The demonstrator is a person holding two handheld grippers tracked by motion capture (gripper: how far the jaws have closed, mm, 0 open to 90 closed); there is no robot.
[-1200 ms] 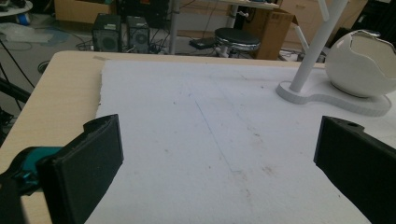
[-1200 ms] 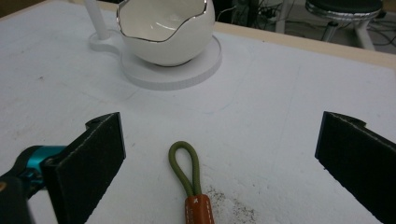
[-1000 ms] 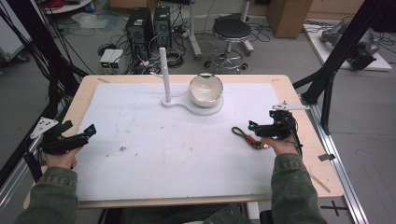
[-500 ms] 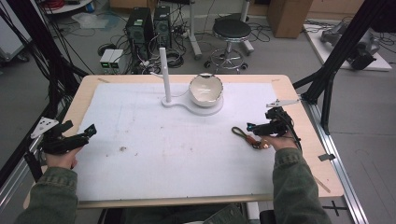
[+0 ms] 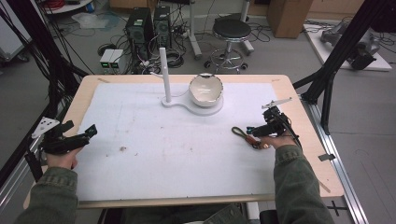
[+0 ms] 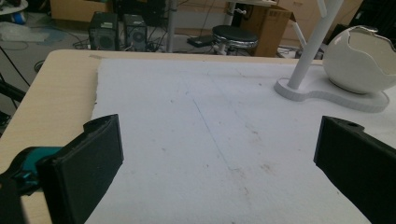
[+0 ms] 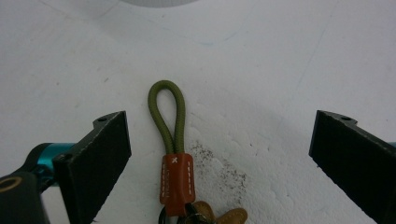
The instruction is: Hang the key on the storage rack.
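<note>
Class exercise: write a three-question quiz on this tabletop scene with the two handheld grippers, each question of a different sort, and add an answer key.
1. True or false: the right gripper is shut on the olive-green cord loop with the brown leather tab.
2. Multiple choice: the white eggshell-shaped ceramic bowl sits on (A) the bare wooden table edge, (B) the flat white stand base with the upright white post, (C) the black round stool.
3. Fill in: the left gripper has its jaws ____.

Key: 1 false, the jaws stand open on either side of the loop; 2 B; 3 open.
</note>
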